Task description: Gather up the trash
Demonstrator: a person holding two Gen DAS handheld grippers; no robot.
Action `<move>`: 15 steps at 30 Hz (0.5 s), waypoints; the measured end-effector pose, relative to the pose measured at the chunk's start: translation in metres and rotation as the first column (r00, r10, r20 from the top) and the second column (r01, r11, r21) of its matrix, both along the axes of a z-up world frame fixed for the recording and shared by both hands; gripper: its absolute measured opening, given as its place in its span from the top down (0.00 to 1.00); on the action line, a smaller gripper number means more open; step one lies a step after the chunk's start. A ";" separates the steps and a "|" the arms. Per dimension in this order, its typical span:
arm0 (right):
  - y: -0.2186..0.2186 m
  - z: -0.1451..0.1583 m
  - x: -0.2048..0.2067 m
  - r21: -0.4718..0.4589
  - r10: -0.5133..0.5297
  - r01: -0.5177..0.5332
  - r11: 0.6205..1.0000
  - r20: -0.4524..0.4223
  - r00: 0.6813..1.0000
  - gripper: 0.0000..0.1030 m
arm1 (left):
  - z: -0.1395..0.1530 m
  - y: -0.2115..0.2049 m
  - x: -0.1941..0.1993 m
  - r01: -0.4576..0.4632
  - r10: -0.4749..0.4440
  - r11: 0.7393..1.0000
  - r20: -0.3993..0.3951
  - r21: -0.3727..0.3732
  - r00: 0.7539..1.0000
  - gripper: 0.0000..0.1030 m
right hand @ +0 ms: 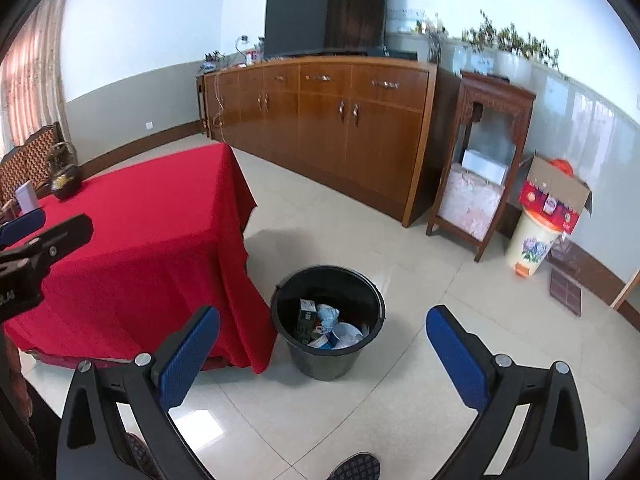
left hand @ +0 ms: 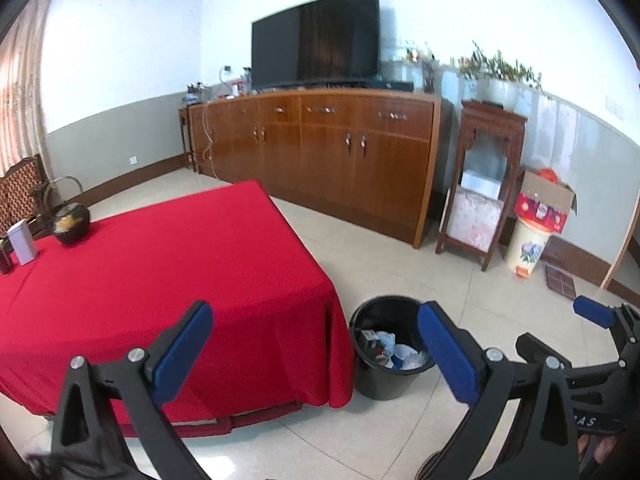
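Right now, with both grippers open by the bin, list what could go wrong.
1. The red cloth hangs down right beside the black bin; a gripper moving between them could snag it and drag the dark pot and white box on the table.
2. The bin is light-looking and stands free on smooth tiles; a nudge might tip it and spill the trash.
3. Both the left gripper and right gripper are empty and close together, so they could collide.

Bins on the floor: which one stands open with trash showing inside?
The round black plastic bucket beside the red-clothed table; the cream flowered bin is covered.
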State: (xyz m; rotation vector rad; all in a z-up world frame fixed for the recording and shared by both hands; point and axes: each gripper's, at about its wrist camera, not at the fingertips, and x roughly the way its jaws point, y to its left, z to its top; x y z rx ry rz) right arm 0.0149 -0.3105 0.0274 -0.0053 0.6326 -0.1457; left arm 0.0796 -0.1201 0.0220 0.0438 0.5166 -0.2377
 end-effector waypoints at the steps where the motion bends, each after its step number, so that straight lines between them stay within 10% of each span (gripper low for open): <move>1: 0.004 0.008 -0.006 -0.004 0.005 -0.005 1.000 0.013 1.000 0.00 | 0.005 0.004 -0.005 -0.003 0.003 1.000 0.010 -0.006 1.000 0.00; 15: 0.027 0.074 -0.053 -0.062 0.022 -0.015 0.998 0.107 0.994 0.00 | 0.049 0.025 -0.052 -0.015 0.018 1.000 0.128 -0.024 0.992 0.00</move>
